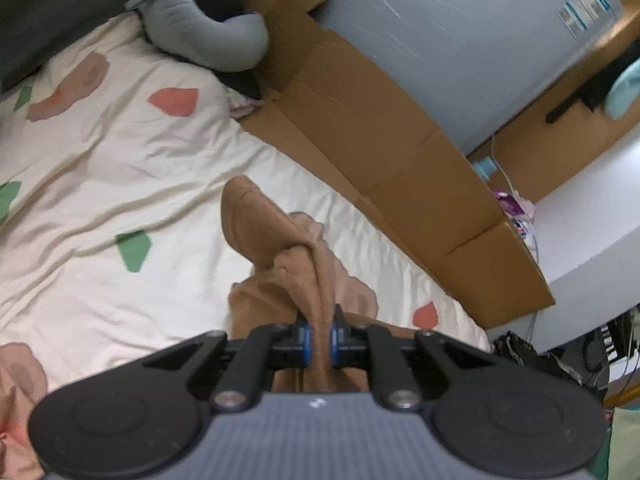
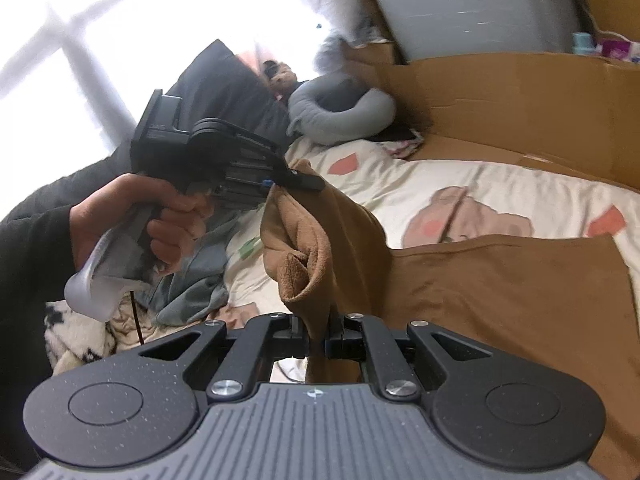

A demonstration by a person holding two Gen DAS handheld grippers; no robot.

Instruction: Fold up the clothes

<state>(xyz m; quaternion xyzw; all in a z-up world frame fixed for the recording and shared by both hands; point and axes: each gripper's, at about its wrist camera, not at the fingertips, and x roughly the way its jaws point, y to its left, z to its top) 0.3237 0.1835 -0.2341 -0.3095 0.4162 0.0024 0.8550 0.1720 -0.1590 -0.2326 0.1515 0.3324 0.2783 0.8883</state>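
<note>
Both claws, left (image 1: pixel 320 338) and right (image 2: pixel 318 336), pinch bunched folds of a soft brown garment (image 2: pixel 500 292).

Garment (image 2: pixel 500 300) on bed (image 2: pixel 480 184), cardboard (image 2: pixel 520 96) behind

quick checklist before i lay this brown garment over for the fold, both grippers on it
1. Left gripper shut on brown garment: ok.
2. Right gripper shut on the garment: ok.
3. Held edge flat between grippers: not ok, bunched.
4. Rest of garment lying on the bedsheet: ok.
5. Neck pillow away from the landing area: ok.
6. Grip at matching corners: cannot tell.
</note>
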